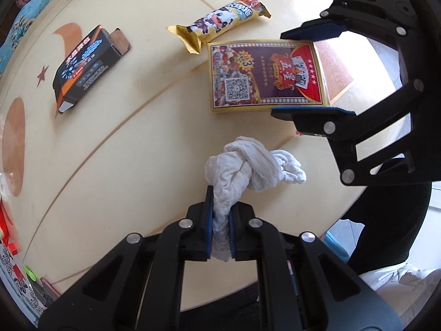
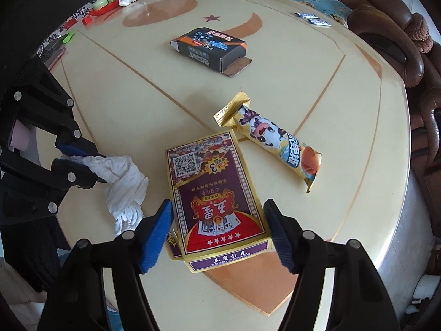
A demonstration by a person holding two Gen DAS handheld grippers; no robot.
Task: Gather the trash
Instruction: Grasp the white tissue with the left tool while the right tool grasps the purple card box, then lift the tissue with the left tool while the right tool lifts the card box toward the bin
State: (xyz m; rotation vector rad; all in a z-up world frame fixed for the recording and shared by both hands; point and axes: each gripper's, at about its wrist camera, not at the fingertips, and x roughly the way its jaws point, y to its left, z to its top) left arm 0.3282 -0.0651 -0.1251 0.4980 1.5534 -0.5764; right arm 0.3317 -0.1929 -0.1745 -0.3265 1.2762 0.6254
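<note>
On the glossy cream surface (image 2: 344, 143), a dark carton (image 2: 209, 49) and gold snack wrapper (image 2: 273, 140) lie beyond the flat playing-card box (image 2: 217, 201), lengthwise between the right hand-held gripper (image 2: 220, 237)'s spread pads, while the left hand-held gripper (image 1: 220, 226) pinches crumpled white tissue (image 1: 248, 171)

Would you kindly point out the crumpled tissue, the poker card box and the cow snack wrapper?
crumpled tissue (image 1: 248, 165): left wrist view, knotted middle.
poker card box (image 2: 215, 193): right wrist view, printed top face.
cow snack wrapper (image 2: 273, 140): right wrist view, cow picture.
</note>
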